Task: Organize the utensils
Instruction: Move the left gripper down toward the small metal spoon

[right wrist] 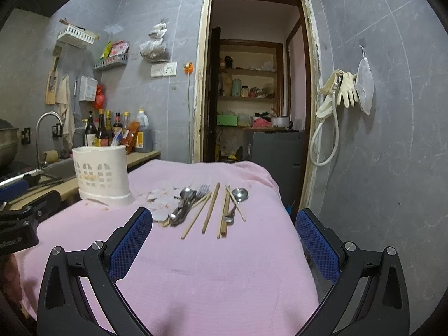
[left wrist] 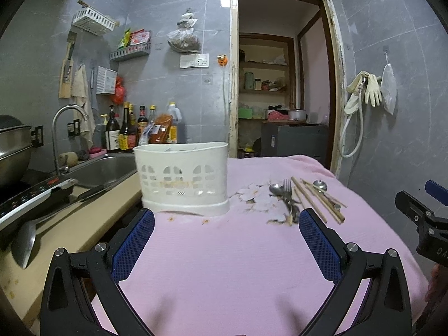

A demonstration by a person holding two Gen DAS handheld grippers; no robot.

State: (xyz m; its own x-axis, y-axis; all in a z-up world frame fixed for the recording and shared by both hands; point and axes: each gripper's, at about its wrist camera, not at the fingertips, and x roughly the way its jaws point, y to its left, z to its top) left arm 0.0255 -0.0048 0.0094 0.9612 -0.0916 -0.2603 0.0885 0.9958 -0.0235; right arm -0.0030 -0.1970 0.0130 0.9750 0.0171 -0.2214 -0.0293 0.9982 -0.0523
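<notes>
A small home kitchen is showing here, with grey tiled walls (left wrist: 173, 5) surrounding a steel sink (left wrist: 106, 168) and curved tap (left wrist: 60, 128) on the counter (left wrist: 92, 212). Sauce and oil bottles (left wrist: 131, 128) are standing behind the sink, while wall racks (left wrist: 93, 21), a cloth (left wrist: 81, 89) and rubber gloves (right wrist: 345, 89) are hanging on hooks. An open doorway (right wrist: 252, 78) is leading to pantry shelves (right wrist: 246, 72) holding jars and a pot.

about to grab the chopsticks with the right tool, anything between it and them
Nothing visible. The right tool is open, and only bare pink cloth lies between it and the chopsticks.
</notes>
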